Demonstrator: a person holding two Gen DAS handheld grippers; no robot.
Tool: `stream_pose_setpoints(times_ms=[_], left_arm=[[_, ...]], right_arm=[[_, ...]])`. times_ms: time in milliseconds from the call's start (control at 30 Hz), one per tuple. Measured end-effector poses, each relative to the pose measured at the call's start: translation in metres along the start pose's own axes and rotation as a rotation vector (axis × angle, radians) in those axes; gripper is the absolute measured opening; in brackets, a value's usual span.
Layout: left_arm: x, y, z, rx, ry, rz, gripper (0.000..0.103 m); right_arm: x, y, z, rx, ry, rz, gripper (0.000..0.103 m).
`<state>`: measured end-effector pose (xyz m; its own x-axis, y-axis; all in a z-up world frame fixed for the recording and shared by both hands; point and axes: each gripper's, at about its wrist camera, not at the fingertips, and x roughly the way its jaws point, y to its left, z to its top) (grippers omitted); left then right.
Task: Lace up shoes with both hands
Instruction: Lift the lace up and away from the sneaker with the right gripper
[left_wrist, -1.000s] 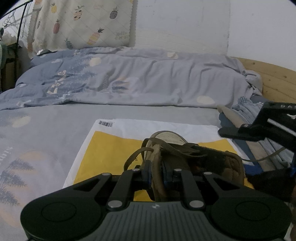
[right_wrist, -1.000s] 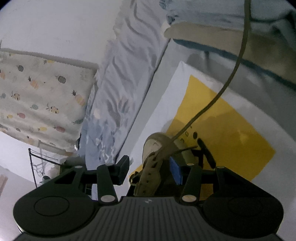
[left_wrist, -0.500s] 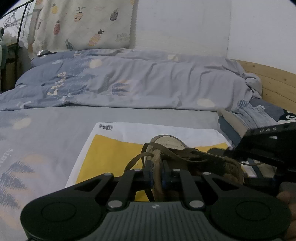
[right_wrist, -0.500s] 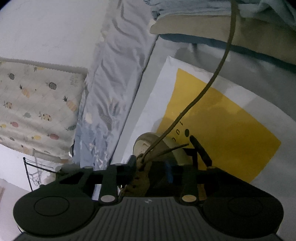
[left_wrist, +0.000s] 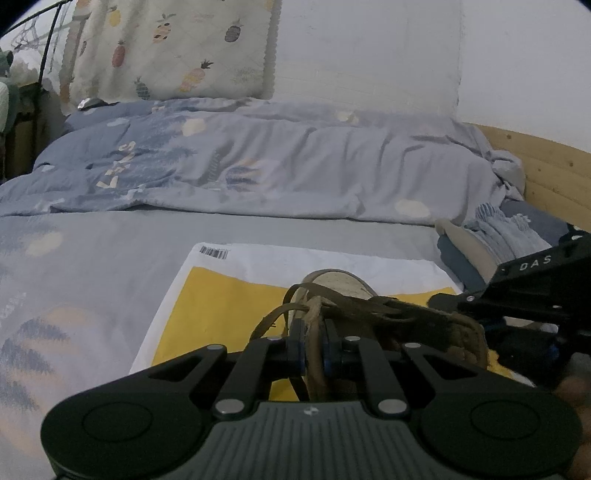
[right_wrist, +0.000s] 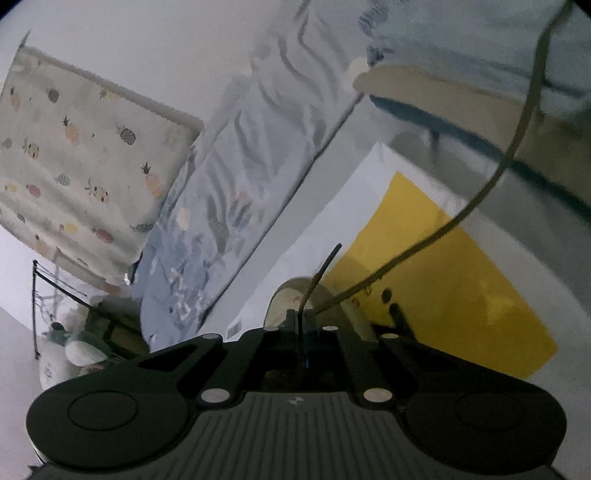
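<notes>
A worn brown shoe (left_wrist: 436, 325) with a pale toe cap lies on a yellow and white mailer bag (left_wrist: 221, 295) on the bed. My left gripper (left_wrist: 312, 343) is shut on the upright edge of the shoe's upper. My right gripper (left_wrist: 443, 301) reaches in from the right over the shoe. In the right wrist view the right gripper (right_wrist: 301, 325) has closed on the brown shoelace (right_wrist: 321, 273), whose short stiff end sticks up from the jaws. A long strand (right_wrist: 480, 195) runs up and right out of frame. The shoe's toe (right_wrist: 291, 295) shows just beyond the fingertips.
A rumpled blue-grey duvet (left_wrist: 258, 173) lies across the back of the bed. Folded clothes (left_wrist: 498, 236) are stacked at the right beside a wooden bed frame (left_wrist: 546, 173). A pineapple-print cloth (left_wrist: 170, 48) hangs on the wall. A hand (left_wrist: 576, 391) shows at the lower right.
My right gripper's jaws went from half open to closed on the lace, and it rolled and drew nearer over the shoe. The left gripper kept its hold without moving.
</notes>
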<state>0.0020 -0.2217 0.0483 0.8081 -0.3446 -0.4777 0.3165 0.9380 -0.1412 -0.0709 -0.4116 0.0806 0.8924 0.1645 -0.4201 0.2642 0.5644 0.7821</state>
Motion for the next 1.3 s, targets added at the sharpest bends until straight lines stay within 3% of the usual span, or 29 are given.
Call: stream_pose_setpoints(times_ms=[300,633,1300], left_arm=[[-0.001,0.001,0.000,-0.020,0.000,-0.001,0.009],[-0.002,0.000,0.000,-0.033,0.000,0.005,0.009],[0.000,-0.005,-0.003,-0.052,0.011,0.030,0.009]], right_arm=[[-0.025,-0.004,0.025,-0.088,-0.127,-0.069,0.001],[-0.053,-0.027,0.066,-0.098,-0.261,-0.145,0.002],[-0.096,-0.065,0.124,-0.089,-0.418,-0.248,0.002]])
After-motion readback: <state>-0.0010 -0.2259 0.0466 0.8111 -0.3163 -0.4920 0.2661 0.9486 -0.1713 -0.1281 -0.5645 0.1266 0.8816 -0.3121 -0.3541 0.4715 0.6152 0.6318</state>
